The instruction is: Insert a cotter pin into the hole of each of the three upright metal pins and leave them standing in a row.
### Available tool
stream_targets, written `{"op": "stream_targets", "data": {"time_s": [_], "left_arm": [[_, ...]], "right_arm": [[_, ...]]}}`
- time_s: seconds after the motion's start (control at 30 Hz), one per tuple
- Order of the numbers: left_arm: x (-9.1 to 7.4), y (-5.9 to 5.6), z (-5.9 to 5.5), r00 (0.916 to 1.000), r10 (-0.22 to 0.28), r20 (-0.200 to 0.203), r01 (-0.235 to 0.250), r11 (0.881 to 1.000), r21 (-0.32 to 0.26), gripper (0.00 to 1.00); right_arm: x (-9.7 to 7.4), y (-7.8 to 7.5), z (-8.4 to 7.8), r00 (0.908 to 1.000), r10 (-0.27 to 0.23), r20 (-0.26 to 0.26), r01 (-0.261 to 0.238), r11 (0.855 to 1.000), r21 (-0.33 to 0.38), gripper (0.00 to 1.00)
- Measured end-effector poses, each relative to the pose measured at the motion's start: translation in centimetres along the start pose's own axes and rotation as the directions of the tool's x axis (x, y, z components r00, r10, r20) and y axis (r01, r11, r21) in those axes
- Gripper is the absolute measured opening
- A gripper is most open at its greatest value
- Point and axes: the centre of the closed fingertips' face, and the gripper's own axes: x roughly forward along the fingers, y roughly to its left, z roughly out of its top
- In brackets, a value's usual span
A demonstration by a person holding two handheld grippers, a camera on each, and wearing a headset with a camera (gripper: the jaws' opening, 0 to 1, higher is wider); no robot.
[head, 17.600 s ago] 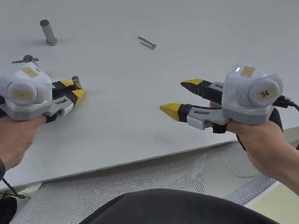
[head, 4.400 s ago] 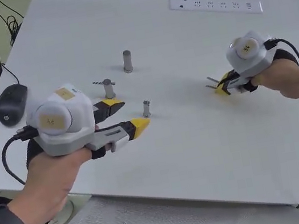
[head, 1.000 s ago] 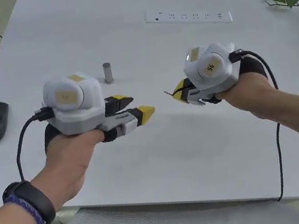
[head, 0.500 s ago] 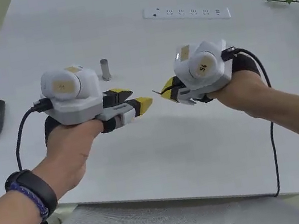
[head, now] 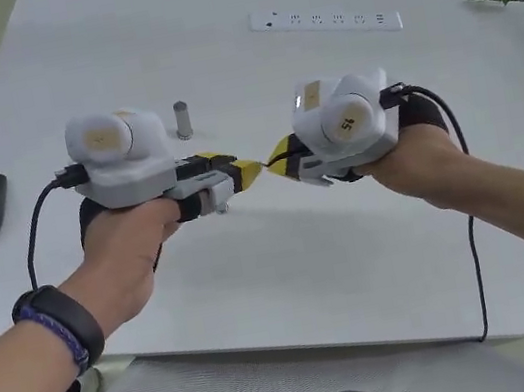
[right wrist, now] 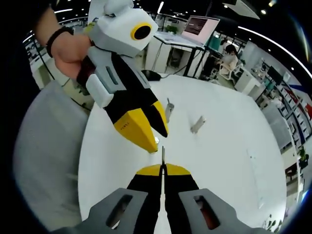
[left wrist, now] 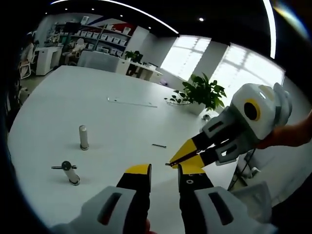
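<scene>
Left gripper (head: 246, 172): jaws narrow, apparently pinching a small metal pin (right wrist: 156, 140).
Right gripper (head: 280, 155): jaws closed on the cotter pin (right wrist: 163, 155), at 3 o'clock of the left tips.
Next: steady the metal pin, square the cotter tip to its hole, feed slowly.

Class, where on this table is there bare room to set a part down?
Free: the table front strip nearer than both grippers; also between power strip and right gripper. Crowded: where left gripper nearly meets it, metal pin just behind.
</scene>
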Motion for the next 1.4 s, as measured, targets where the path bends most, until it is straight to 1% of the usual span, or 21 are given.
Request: {"op": "stream_targets", "data": {"time_s": [0.13, 0.37, 0.5, 0.7, 0.9, 1.0, 1.2, 1.3, 1.4], "left_arm": [[0.1, 0.0, -0.1, 1.0, -0.008, -0.003, 0.008, 1.0, -0.022, 0.16], [0.2, -0.3, 0.0, 0.9997, -0.022, 0.007, 0.022, 0.998, -0.057, 0.11], [0.3, -0.3, 0.0, 0.9997, -0.024, 0.01, 0.025, 0.997, -0.067, 0.08], [0.3, -0.4, 0.1, 0.9995, -0.029, 0.014, 0.03, 0.996, -0.088, 0.06], [0.2, -0.7, 0.1, 0.999, -0.042, 0.014, 0.043, 0.995, -0.091, 0.02], [0.3, -0.6, 0.1, 0.999, -0.043, 0.014, 0.045, 0.994, -0.101, 0.02], [0.2, -0.8, 0.1, 0.9982, -0.055, 0.024, 0.058, 0.989, -0.136, 0.01], [0.1, -0.8, 0.1, 0.998, -0.059, 0.023, 0.062, 0.986, -0.154, 0.0], [0.0, -0.8, 0.1, 0.9977, -0.065, 0.019, 0.067, 0.986, -0.152, 0.0]], "right_arm": [[-0.1, 0.0, 0.4, 1.0, 0.0, 0.009, 0.0, 1.0, -0.006, 0.01], [-0.2, 0.3, 1.1, 0.9998, 0.005, 0.022, -0.004, 1.0, -0.022, 0.01], [-0.3, 0.4, 1.4, 0.9996, 0.005, 0.027, -0.004, 1.0, -0.028, 0.01], [-0.4, 0.5, 1.7, 0.9995, 0.006, 0.032, -0.005, 0.999, -0.035, 0.01], [-0.4, 0.5, 2.0, 0.9993, 0.005, 0.036, -0.003, 0.999, -0.043, 0.01], [-0.4, 0.5, 2.0, 0.9993, 0.007, 0.036, -0.005, 0.999, -0.046, 0.01], [-0.5, 0.5, 2.1, 0.9992, 0.005, 0.039, -0.003, 0.999, -0.053, 0.01], [-0.5, 0.6, 2.2, 0.9991, 0.006, 0.042, -0.004, 0.999, -0.054, 0.01], [-0.5, 0.7, 2.3, 0.9989, 0.008, 0.047, -0.005, 0.999, -0.054, 0.01]]}}
